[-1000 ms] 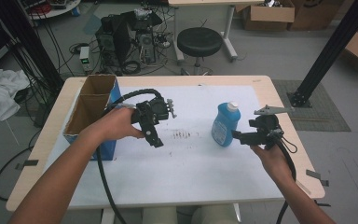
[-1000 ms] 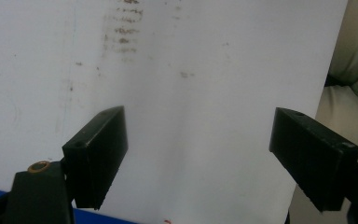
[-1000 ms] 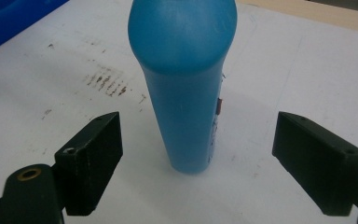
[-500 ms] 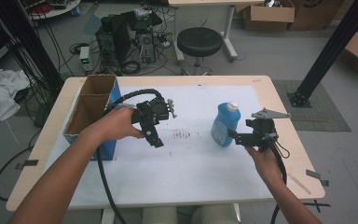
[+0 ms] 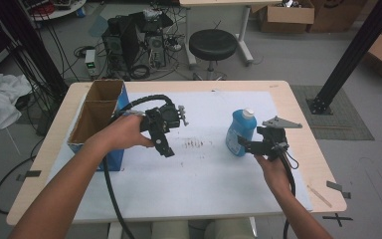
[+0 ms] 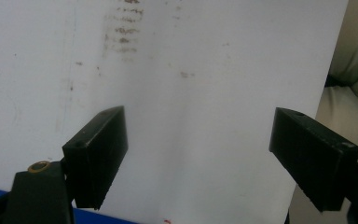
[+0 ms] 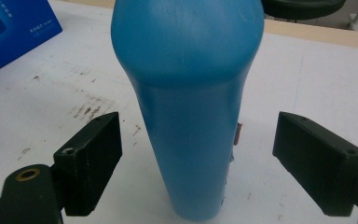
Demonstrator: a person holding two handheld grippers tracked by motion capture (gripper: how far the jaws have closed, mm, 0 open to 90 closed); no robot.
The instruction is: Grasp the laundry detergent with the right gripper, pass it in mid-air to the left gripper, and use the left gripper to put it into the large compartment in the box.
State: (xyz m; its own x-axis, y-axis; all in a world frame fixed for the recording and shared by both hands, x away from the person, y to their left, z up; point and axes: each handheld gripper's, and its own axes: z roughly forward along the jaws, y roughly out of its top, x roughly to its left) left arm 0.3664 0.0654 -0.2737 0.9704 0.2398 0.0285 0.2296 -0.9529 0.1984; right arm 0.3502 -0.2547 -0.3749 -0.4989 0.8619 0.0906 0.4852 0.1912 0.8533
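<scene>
Our right gripper (image 5: 246,146) has closed in on the blue bottle (image 5: 239,130) at the table's right; its jaws now straddle the bottle, spread apart, so a grasp looks next. Our left gripper (image 5: 165,147) holds steady, jaws apart, empty.

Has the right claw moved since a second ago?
Yes. The right claw has closed in leftward on the standing blue bottle, jaws open either side of it.

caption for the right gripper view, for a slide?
Open right tool straddling an upright blue bottle on the white table cover.
</scene>
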